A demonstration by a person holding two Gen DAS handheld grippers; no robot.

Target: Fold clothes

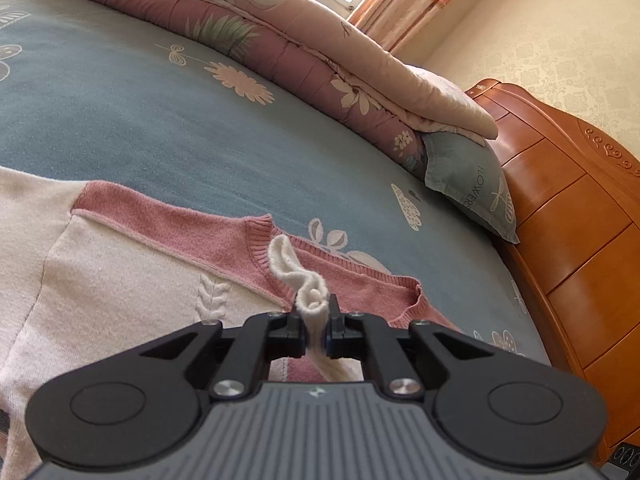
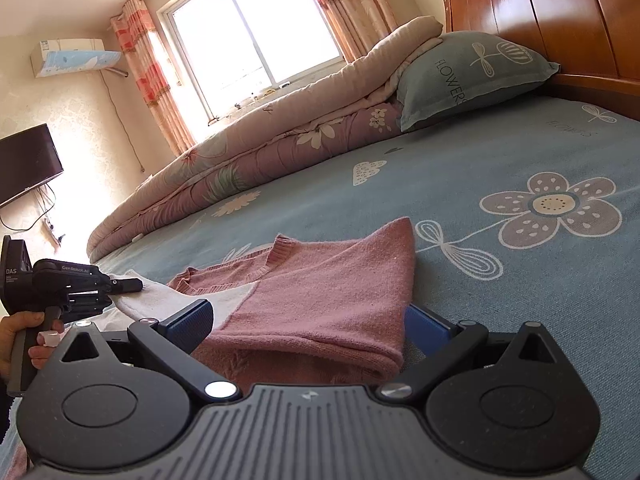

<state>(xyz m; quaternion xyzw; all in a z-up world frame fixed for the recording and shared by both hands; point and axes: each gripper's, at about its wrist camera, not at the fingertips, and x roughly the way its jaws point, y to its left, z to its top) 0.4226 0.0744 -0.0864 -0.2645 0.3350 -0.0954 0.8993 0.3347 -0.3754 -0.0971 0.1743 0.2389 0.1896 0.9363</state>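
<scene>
now my left claw is clamped tight on a cream fold of the sweater, which lies on the bed; my right claw stands wide open, pink fold between its pads, not pinched

i see one sweater, knitted, dusty pink across the shoulders and neck with a cream body that carries a cable pattern. it lies on the blue flowered bedsheet, partly folded: a pink layer is doubled over on itself with a rounded fold at the near edge. the ribbed v-neck faces the far side. a cream edge is bunched and lifted off the sheet.
</scene>
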